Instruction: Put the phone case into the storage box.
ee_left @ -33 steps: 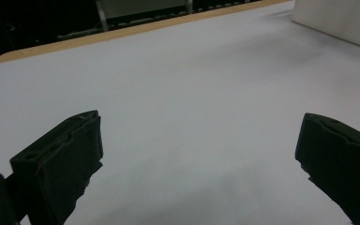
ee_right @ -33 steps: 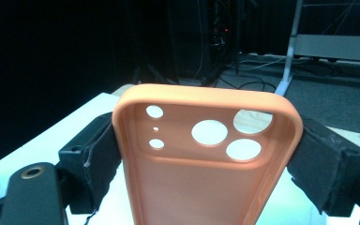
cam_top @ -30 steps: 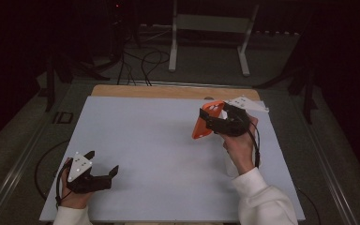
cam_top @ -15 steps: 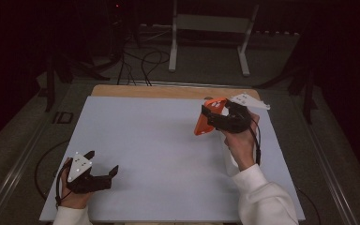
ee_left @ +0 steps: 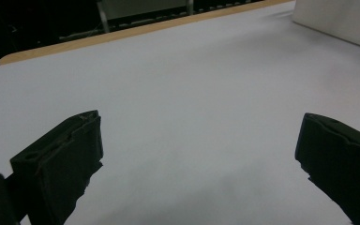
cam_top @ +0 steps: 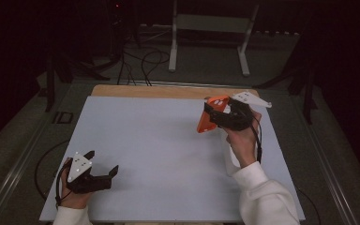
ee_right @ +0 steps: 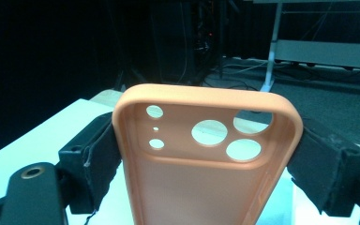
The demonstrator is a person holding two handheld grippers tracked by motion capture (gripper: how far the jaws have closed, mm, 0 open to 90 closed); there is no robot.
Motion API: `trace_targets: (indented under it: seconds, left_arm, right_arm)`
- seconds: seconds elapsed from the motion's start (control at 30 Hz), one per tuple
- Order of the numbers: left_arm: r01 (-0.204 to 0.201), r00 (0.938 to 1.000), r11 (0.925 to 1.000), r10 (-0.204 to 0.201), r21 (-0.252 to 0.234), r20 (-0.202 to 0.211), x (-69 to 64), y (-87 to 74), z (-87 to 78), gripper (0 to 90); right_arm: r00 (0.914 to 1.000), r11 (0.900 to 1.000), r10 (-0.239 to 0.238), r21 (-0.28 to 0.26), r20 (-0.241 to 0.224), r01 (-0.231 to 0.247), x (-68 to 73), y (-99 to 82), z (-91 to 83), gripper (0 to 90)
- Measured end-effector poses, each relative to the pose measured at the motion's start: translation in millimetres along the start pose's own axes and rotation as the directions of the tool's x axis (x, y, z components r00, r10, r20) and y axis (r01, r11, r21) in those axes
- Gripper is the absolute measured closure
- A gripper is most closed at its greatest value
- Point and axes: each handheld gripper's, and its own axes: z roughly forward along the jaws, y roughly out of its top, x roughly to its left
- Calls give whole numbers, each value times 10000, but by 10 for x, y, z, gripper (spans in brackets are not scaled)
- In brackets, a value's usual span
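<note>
From the high view, the right claw is clamped on an orange phone case, held above the far right of the white surface; the left claw rests low, jaws apart. The left gripper view shows bare surface between its jaws. The right gripper view shows the case's camera cutouts upward. The carry looks underway; next comes setting it down. The room behind is dark.

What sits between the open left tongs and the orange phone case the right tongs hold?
Nothing visible. Only bare white table top lies between the left tongs and the phone case, which the right tongs clamp above the far right.
</note>
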Motion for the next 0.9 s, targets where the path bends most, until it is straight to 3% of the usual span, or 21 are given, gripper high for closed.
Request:
trace_targets:
  seconds: [0.9]
  left_arm:
    - [-1,9999,10000,1,-1,124,0,-4,2,17]
  right_arm:
    - [9986,9999,-54,-144,518,61,-137,104,36,164]
